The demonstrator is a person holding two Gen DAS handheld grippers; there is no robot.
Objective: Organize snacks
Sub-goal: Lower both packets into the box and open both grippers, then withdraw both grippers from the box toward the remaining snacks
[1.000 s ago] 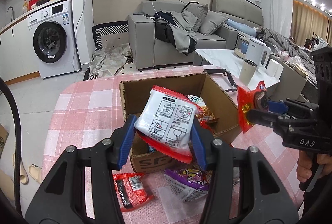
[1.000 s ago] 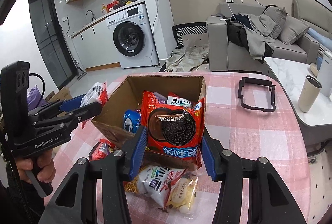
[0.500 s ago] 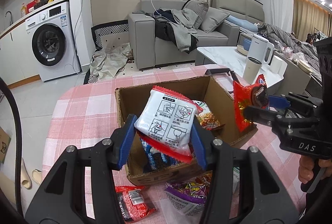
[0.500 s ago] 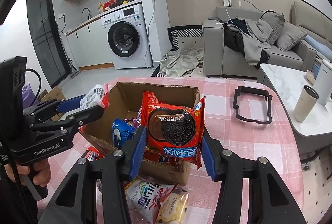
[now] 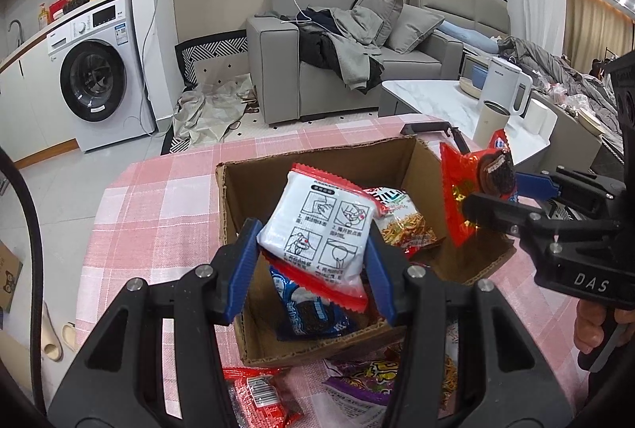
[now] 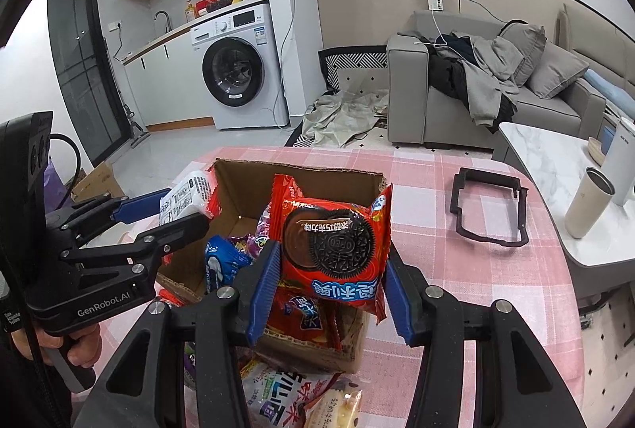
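tablecloth (image 5: 158,214): pink-white check | box (image 5: 254,198): brown | tongs' pads (image 6: 264,281): blue

So the right gripper (image 6: 331,265) has its blue fingers (image 6: 264,285) clamped on a red cookie packet (image 6: 333,249), held over the open cardboard box (image 6: 301,170) mid-frame. At the left edge, the left gripper (image 6: 174,210) grips a white packet (image 6: 188,196) by the box's left wall. More snack bags (image 6: 293,400) lie bottom center on the pink checked desk (image 6: 436,170), and a black frame (image 6: 490,208) sits right.
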